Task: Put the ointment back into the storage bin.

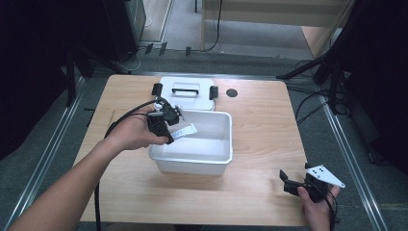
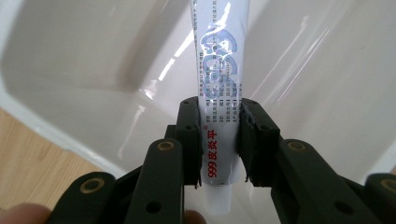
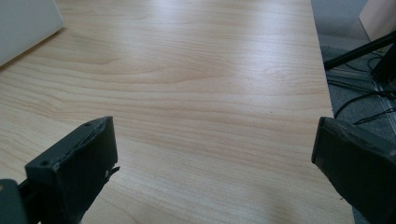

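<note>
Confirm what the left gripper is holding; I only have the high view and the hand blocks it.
Observer: The left gripper is shut on a white ointment tube, cap end toward the camera.
Operator: Tell me where the tube is.
Observer: It hangs inside the white bin, over its floor.
Operator: Report the right gripper.
Observer: The right gripper stands open, with nothing but bare table between its jaws.
</note>
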`<move>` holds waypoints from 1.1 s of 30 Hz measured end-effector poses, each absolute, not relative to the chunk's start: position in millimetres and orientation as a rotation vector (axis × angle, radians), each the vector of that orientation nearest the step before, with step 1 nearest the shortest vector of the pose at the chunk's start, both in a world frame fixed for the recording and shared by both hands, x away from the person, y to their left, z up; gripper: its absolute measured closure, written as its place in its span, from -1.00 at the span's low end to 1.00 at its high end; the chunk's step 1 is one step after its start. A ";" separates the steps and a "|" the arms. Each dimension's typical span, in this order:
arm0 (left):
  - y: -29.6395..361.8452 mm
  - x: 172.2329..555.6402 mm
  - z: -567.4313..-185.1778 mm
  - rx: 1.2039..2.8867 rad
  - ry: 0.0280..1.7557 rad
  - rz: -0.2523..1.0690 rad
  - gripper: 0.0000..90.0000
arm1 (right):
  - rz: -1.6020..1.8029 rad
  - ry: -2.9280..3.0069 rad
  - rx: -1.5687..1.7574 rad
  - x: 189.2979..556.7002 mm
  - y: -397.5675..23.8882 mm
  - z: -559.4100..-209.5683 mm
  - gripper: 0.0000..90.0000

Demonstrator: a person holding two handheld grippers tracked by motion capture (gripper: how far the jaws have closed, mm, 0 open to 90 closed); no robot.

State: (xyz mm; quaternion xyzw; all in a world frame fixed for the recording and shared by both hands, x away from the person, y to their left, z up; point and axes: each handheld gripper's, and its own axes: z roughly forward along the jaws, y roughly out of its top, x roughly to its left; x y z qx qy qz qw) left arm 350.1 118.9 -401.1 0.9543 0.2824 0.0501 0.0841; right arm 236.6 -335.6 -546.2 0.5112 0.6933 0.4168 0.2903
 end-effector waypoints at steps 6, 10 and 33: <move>116.5 350.4 -415.6 2.870 0.832 0.119 0.61 | 1.110 1.850 1.365 236.6 -335.4 -546.1 -1.00; 114.9 351.2 -424.4 2.886 0.828 0.096 0.61 | 1.111 1.850 1.364 236.7 -335.5 -546.2 -1.00; 102.2 351.5 -443.8 2.976 0.804 0.014 0.62 | 1.114 1.851 1.368 236.6 -335.7 -546.1 -1.00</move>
